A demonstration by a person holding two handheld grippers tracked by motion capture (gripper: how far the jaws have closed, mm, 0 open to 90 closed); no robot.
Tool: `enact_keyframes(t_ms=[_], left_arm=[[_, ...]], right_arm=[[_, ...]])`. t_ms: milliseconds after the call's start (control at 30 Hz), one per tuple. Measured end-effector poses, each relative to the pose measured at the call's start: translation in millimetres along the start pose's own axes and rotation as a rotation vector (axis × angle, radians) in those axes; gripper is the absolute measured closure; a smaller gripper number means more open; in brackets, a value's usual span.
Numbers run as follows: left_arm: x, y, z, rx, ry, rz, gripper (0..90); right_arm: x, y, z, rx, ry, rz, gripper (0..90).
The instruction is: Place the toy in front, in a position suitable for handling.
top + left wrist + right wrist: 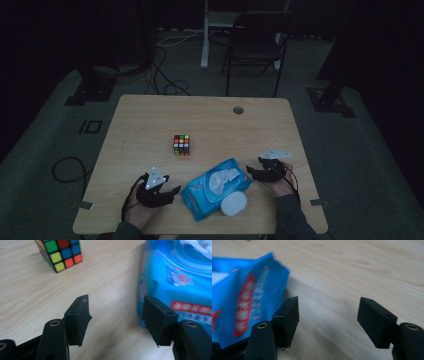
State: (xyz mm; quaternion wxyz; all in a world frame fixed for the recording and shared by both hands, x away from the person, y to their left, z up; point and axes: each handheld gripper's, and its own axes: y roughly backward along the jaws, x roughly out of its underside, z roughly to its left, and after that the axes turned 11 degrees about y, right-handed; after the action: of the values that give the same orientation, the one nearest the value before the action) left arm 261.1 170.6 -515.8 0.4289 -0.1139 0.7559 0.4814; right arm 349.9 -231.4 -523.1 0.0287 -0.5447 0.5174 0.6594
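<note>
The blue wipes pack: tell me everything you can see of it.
The blue wipes pack is a soft, glossy plastic pouch with red label patches. It lies flat and askew on the wooden table near the front edge. Its white lid flap is folded open and a white wipe sticks up. Neither gripper grips it.

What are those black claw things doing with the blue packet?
A person holds a gripper in each hand at a wooden table. The left gripper and right gripper sit on either side of a blue pack of wet wipes, both open with nothing between their fingers. Its white lid is flipped open. A puzzle cube waits farther back.
</note>
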Motion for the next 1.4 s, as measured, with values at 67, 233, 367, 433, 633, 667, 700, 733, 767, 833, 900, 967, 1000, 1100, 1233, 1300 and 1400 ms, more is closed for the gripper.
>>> enact_keyframes(t_ms=[67,233,367,433,633,667,700,733,767,833,900,967,1000,1100,1233,1300,1400], left_arm=[[4.7,1.0,-6.1,0.011,-0.003,0.006,39.3],[15.8,1.5,-22.4,0.079,-0.030,0.059,38.1],[17.8,-5.9,-30.1,0.093,-0.055,0.106,37.9],[16.3,-10.9,-30.9,0.075,-0.064,0.123,38.0],[4.2,-18.4,-26.8,0.033,-0.062,0.116,38.1],[2.4,-20.0,-26.3,0.023,-0.071,0.116,38.2],[0.4,-21.8,-25.7,0.004,-0.083,0.114,38.7],[-2.2,-23.3,-22.9,-0.013,-0.078,0.111,39.3],[-4.0,-24.1,-20.4,-0.023,-0.068,0.108,39.5],[-6.0,-24.0,-15.7,-0.035,-0.053,0.103,39.8],[-6.5,-19.3,-12.9,-0.021,-0.022,0.089,40.0],[-4.9,-10.3,-13.9,0.007,-0.009,0.075,39.8],[-3.1,-5.6,-15.7,0.019,-0.013,0.073,39.6],[4.1,4.8,-23.6,0.057,-0.024,0.074,38.4],[14.8,14.5,-40.4,0.154,-0.057,0.069,36.3],[19.0,15.0,-48.3,0.162,-0.089,0.077,35.9],[21.6,8.3,-54.2,0.095,-0.139,0.103,36.3]], right_arm=[[-0.4,2.1,3.9,-0.011,0.020,-0.001,32.4],[-0.3,5.5,9.9,-0.043,0.047,0.011,34.8],[-0.9,6.3,10.0,-0.058,0.048,0.023,37.4],[-1.6,5.6,12.6,-0.069,0.057,0.022,38.3],[-4.1,3.3,16.6,-0.086,0.072,0.017,43.6],[-4.5,3.0,17.5,-0.091,0.075,0.014,44.3],[-4.8,2.9,18.3,-0.099,0.078,0.011,45.3],[-5.1,2.7,19.2,-0.112,0.084,0.011,45.9],[-5.6,2.7,20.6,-0.114,0.089,0.007,44.8],[-6.1,2.4,21.4,-0.121,0.087,0.003,43.7],[-6.1,2.0,22.0,-0.123,0.087,0.003,42.7],[-6.0,2.2,21.9,-0.119,0.084,0.005,41.4],[-5.9,2.0,21.3,-0.119,0.083,0.005,41.2],[-5.7,1.6,20.9,-0.121,0.079,0.003,40.8],[-6.5,1.6,21.4,-0.116,0.084,0.003,40.9],[-7.3,1.5,21.3,-0.116,0.087,-0.002,41.3],[-8.2,1.1,21.8,-0.120,0.087,-0.005,42.9]])
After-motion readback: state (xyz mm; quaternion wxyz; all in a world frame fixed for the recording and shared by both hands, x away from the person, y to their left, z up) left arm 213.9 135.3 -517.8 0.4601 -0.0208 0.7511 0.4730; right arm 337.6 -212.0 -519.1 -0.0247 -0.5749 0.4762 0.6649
